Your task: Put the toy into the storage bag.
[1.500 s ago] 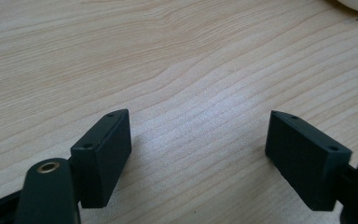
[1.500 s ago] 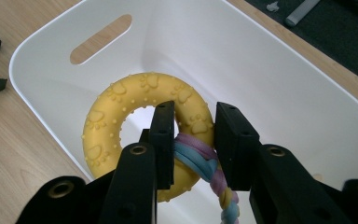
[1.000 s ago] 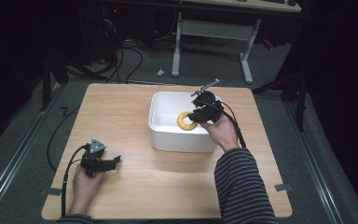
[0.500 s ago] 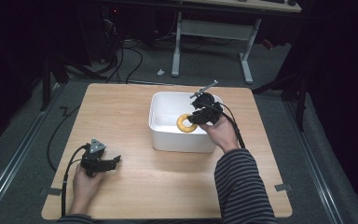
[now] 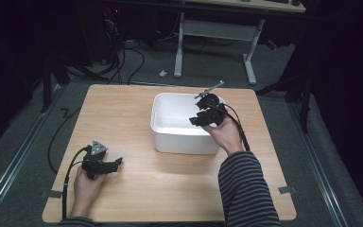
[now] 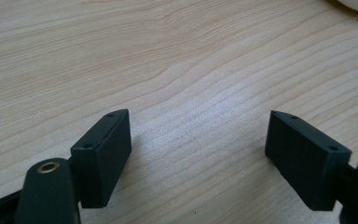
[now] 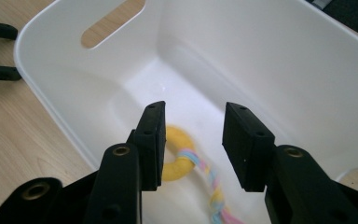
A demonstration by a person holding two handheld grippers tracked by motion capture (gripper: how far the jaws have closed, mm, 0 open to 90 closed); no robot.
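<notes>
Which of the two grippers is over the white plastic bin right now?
The right gripper, jaws open above the white plastic bin and the yellow rope ring inside it. The left gripper sits open on the wooden table, away from the bin.

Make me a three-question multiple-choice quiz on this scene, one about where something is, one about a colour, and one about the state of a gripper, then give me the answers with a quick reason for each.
1. Where is the ring toy?
A. On the bare table
B. Inside the white bin
C. Held in the left gripper

2. What colour is the ring's solid part?
A. Yellow
B. Green
C. Black

3. How are the right gripper's fingers?
A. Shut on the bin's rim
B. Clamped on the ring
C. Open above the ring

Answers:
1. B, the right gripper view shows the ring lying on the bin's floor.
2. A, the ring is yellow, with a pastel braided rope section joined to it.
3. C, there is a clear gap between the two fingers and the ring shows below them, touching neither as far as the view tells.
</notes>
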